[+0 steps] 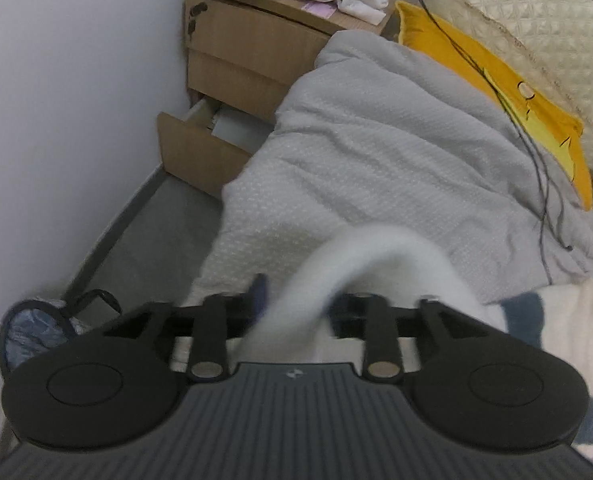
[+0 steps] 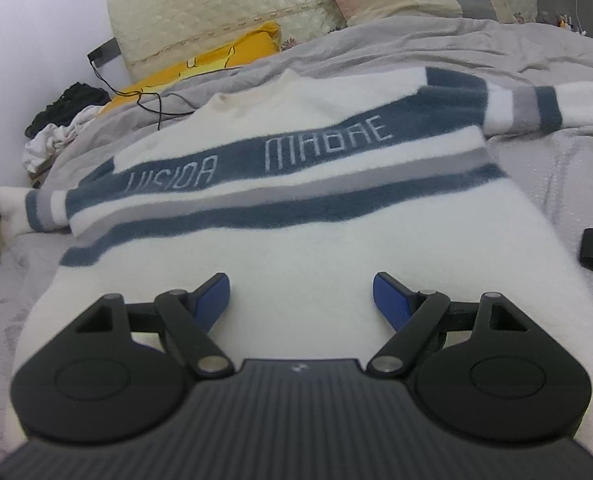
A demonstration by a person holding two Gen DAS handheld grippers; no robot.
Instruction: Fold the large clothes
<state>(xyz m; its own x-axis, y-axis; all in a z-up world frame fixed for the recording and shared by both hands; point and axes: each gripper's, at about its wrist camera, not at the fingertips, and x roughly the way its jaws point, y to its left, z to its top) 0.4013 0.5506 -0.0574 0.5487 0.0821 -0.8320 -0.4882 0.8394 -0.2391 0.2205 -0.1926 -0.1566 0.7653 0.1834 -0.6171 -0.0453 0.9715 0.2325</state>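
Grey bedding (image 2: 536, 168) covers the bed, and on it the sweater (image 2: 296, 240) lies spread flat, white with blue and grey stripes and a lettered band across the chest. Its collar points toward the headboard and its hem toward the right gripper (image 2: 301, 300), so the body's long axis runs straight away from that gripper while the sleeves stretch out crosswise to either side. The right gripper's blue fingers (image 2: 214, 300) are released and spread wide, hovering just over the lower body of the sweater with nothing between them; the hem is too near the gripper's housing to see. The left gripper (image 1: 292, 308) is at the sweater's left sleeve (image 1: 360, 264): a blurred white band of it arches up from between the fingers and back down toward the striped part at the right edge of the left wrist view. Those fingers look clenched on the sleeve, though blur and the cloth itself hide the tips. Beyond it stand a cardboard drawer unit (image 1: 232, 64) and a yellow pillow (image 1: 496, 80). Judging from this, the left gripper is the nearer one to the sleeve fold, which would carry the cuff rightward across the chest, at right angles to the body's axis; the right sleeve (image 2: 556, 104) lies well apart, past the free right gripper.
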